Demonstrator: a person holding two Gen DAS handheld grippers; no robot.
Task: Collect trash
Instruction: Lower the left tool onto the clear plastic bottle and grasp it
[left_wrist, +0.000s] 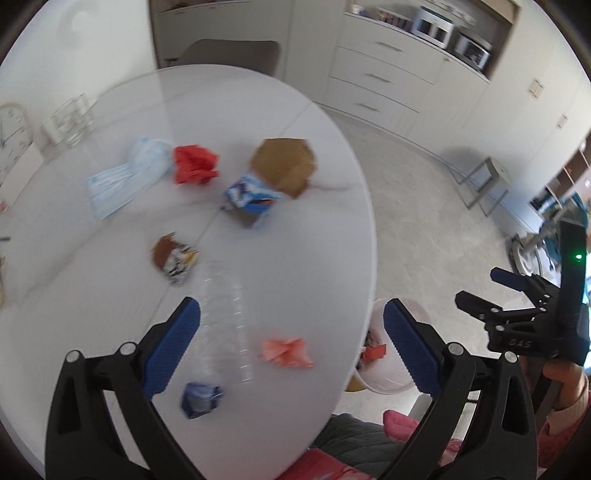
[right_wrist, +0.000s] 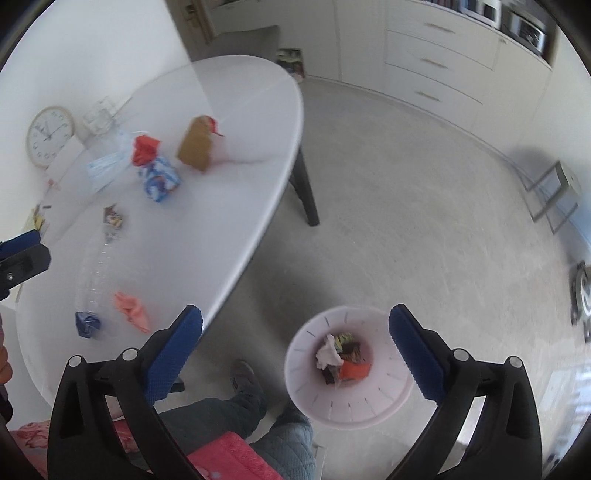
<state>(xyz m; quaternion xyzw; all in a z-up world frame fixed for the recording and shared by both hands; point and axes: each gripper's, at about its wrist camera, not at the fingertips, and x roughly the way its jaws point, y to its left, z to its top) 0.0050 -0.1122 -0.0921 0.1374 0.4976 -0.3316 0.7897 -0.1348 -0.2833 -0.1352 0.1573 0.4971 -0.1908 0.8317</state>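
Note:
My left gripper (left_wrist: 291, 332) is open and empty above the near part of the white oval table (left_wrist: 314, 258). Between its fingers lie a clear plastic bottle (left_wrist: 225, 317), a pink crumpled paper (left_wrist: 288, 352) and a blue wrapper (left_wrist: 201, 400). Farther off lie a brown snack wrapper (left_wrist: 173, 260), a blue carton (left_wrist: 251, 199), a brown paper bag (left_wrist: 286, 166), a red crumpled paper (left_wrist: 194, 164) and a blue face mask (left_wrist: 122, 181). My right gripper (right_wrist: 295, 343) is open and empty above the white trash bin (right_wrist: 380, 404) on the floor, which holds trash (right_wrist: 341, 360).
A clock (right_wrist: 50, 134) and a clear rack (left_wrist: 70, 122) stand at the table's far left. A chair (left_wrist: 229, 53) is behind the table. Cabinets with drawers (left_wrist: 384, 77) line the wall. A stool (left_wrist: 487, 184) stands on the floor. The person's legs (right_wrist: 258, 417) are below.

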